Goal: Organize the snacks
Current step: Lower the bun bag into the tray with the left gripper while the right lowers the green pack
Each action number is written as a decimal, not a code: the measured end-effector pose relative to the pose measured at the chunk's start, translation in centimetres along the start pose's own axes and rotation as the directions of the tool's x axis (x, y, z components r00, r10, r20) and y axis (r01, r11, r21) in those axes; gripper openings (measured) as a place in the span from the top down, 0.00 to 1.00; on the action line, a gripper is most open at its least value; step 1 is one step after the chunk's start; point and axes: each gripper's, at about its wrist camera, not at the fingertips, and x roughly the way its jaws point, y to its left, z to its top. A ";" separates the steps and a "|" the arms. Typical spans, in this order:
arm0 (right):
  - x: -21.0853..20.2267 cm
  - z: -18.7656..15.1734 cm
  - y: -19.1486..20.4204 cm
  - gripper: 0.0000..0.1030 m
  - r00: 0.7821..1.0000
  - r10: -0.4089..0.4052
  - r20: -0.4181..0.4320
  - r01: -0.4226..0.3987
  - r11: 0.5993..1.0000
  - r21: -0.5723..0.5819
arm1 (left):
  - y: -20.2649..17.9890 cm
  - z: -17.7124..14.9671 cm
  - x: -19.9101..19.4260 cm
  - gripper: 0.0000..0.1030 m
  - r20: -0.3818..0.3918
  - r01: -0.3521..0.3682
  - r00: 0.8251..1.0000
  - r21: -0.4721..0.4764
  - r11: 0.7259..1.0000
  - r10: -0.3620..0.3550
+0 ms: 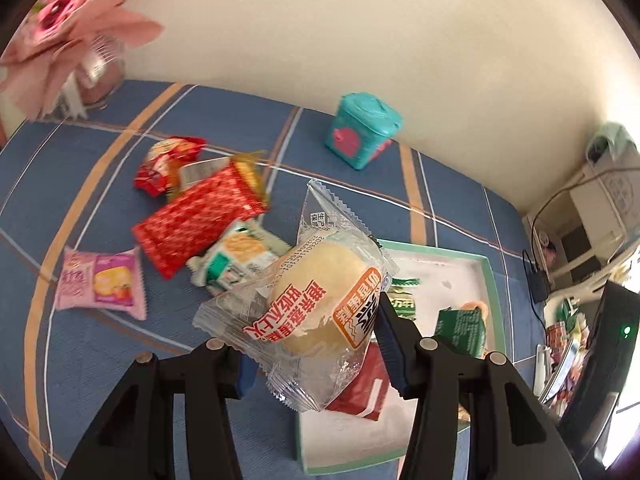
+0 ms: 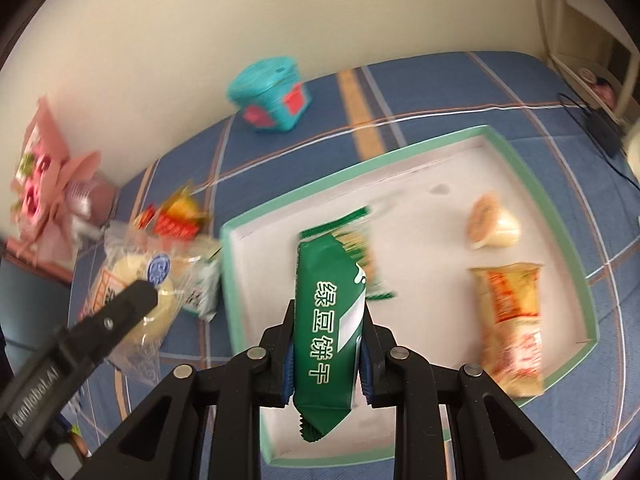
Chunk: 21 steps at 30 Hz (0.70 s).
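My left gripper (image 1: 316, 340) is shut on a clear-wrapped pale bun (image 1: 320, 300) and holds it above the near left edge of the white tray with a green rim (image 1: 490, 280). My right gripper (image 2: 326, 352) is shut on a green biscuit packet (image 2: 328, 320) and holds it above the tray (image 2: 552, 208). In the tray lie another green-white packet (image 2: 360, 248), a jelly cup (image 2: 494, 224) and an orange packet (image 2: 512, 320). The left gripper with the bun (image 2: 132, 280) also shows at the left of the right wrist view.
On the blue plaid cloth left of the tray lie a red packet (image 1: 200, 220), a pink packet (image 1: 100, 280), a green-white packet (image 1: 236, 260) and a red-yellow packet (image 1: 168, 164). A teal tub (image 1: 360, 132) stands by the wall. Pink flowers (image 1: 68, 20) are at far left.
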 end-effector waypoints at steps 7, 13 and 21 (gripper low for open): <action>0.8 1.5 -2.0 0.74 1.000 -0.011 0.003 0.011 0.999 0.046 | -2.1 0.5 2.8 0.49 -0.015 -0.018 1.000 0.037 0.999 0.019; 2.5 2.5 -2.7 0.74 0.999 -0.051 -0.009 0.051 0.998 0.037 | -2.5 0.9 5.7 0.49 -0.041 -0.019 0.999 0.030 0.999 0.021; 4.2 3.9 -3.5 0.74 0.995 -0.102 -0.004 0.103 0.995 0.019 | -3.0 1.3 8.8 0.48 -0.059 -0.005 0.998 0.016 1.000 0.006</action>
